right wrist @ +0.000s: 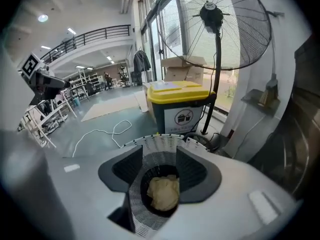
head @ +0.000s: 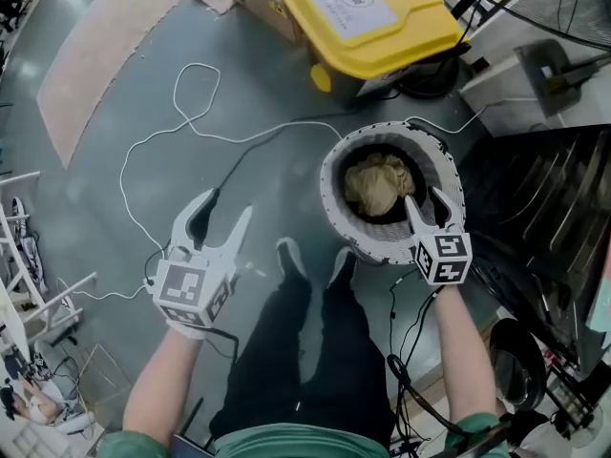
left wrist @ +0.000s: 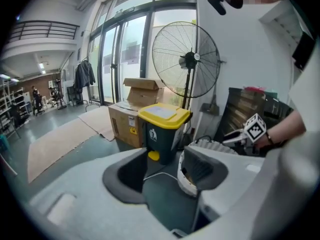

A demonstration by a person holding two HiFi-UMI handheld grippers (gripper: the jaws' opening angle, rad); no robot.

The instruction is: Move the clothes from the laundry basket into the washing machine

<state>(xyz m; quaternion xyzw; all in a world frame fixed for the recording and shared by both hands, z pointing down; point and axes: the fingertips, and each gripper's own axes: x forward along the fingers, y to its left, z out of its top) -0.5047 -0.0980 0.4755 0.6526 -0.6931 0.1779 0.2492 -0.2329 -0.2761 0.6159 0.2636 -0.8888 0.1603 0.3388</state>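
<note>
Two hand-held grippers, two bare forearms coming in from the 6 o'clock edge of the head view, two grey shoes on dark-trousered legs between them. Left gripper at 8 o'clock, angled down over bare floor, jaws spread, nothing between them, only floor showing in the gap; marker cube faces up. Right gripper at 4 o'clock, tilted down, tips over the near rim of the laundry basket; jaws spread, pads not pressing anything, the basket's mesh wall and inside showing through the gap in the right gripper view. One basket, white, round, perforated, standing on the floor just past the right shoe. One piece of clothing visible in it: a crumpled beige garment at the bottom; cannot tell if more lies under it. One white cable loops across the floor from 9 to 12 o'clock; black cables near the feet at 5 o'clock, count unclear. Dark ribbed shape at 3 o'clock is cut off by the frame edge, cannot tell what it is. Further out at 12 o'clock, one yellow-lidded bin, lid closed, top cropped in the head view. Just beside it, two cardboard boxes, the upper one open. One flat cardboard sheet on the floor at 11 o'clock. One standing fan behind the bin. Far background blurry, racks and figures too small to read.
</note>
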